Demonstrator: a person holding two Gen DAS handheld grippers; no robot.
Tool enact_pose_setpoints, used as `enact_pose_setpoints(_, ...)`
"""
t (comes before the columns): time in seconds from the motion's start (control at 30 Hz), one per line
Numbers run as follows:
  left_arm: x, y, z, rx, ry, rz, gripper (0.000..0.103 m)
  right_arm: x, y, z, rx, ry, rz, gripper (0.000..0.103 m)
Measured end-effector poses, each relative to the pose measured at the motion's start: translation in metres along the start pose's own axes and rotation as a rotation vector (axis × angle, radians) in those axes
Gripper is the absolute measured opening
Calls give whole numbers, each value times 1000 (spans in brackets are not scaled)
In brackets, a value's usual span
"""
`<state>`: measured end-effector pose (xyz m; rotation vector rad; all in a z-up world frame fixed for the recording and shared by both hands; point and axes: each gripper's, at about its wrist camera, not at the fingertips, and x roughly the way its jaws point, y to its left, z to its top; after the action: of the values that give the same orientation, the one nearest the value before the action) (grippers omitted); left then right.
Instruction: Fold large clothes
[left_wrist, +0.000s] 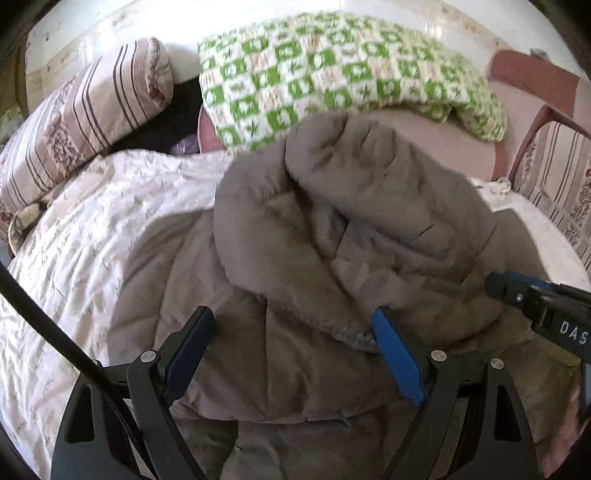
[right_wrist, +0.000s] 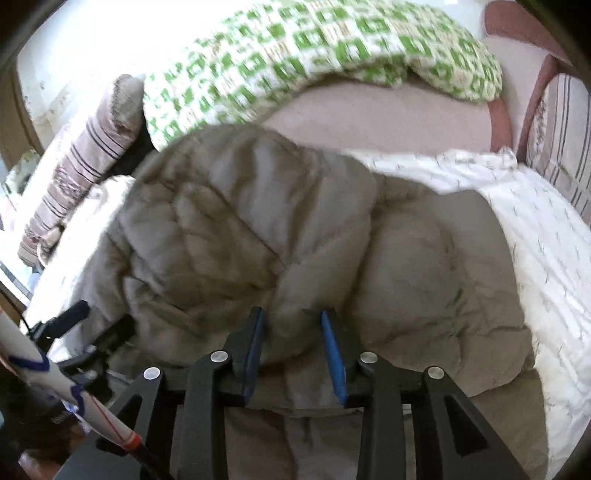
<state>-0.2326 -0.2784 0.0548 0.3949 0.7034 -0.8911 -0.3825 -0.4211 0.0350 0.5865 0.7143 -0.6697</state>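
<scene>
A grey-brown padded jacket (left_wrist: 351, 206) lies bunched on the bed, one thick fold turned over on top of the rest. My left gripper (left_wrist: 291, 325) stands wide open low over its near part, and the fold's edge lies against the right pad. At the right edge of that view the right gripper (left_wrist: 517, 295) pokes in. In the right wrist view the jacket (right_wrist: 221, 221) fills the middle. My right gripper (right_wrist: 293, 317) is partly open, with a ridge of jacket between its fingers and a thin dark gap at the right pad. The left gripper (right_wrist: 74, 317) shows at lower left.
The jacket rests on a white patterned sheet (left_wrist: 74, 240). Behind it lie a green-and-white checked blanket (left_wrist: 332, 70) and a striped pillow (left_wrist: 81, 110). A striped chair back (left_wrist: 554, 173) stands at the right edge of the bed. A black cable (left_wrist: 55, 339) crosses at lower left.
</scene>
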Motion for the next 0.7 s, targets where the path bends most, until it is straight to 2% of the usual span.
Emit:
enact_pose_setpoints(0.1, 3, 0, -1, 0, 8, -1, 87, 13, -7, -8, 22, 18, 21, 36)
enact_pose_setpoints(0.23, 2, 0, -2, 2, -2, 4, 87, 6, -5, -6, 16, 12, 19, 36)
enact_pose_setpoints(0.47, -17, -1, -2, -7, -28, 3, 87, -36, 0, -22, 33, -6, 59, 37)
enact_pose_setpoints(0.7, -63, -11, -12, 39, -107, 34, 87, -85, 11, -68, 23, 22, 91, 39)
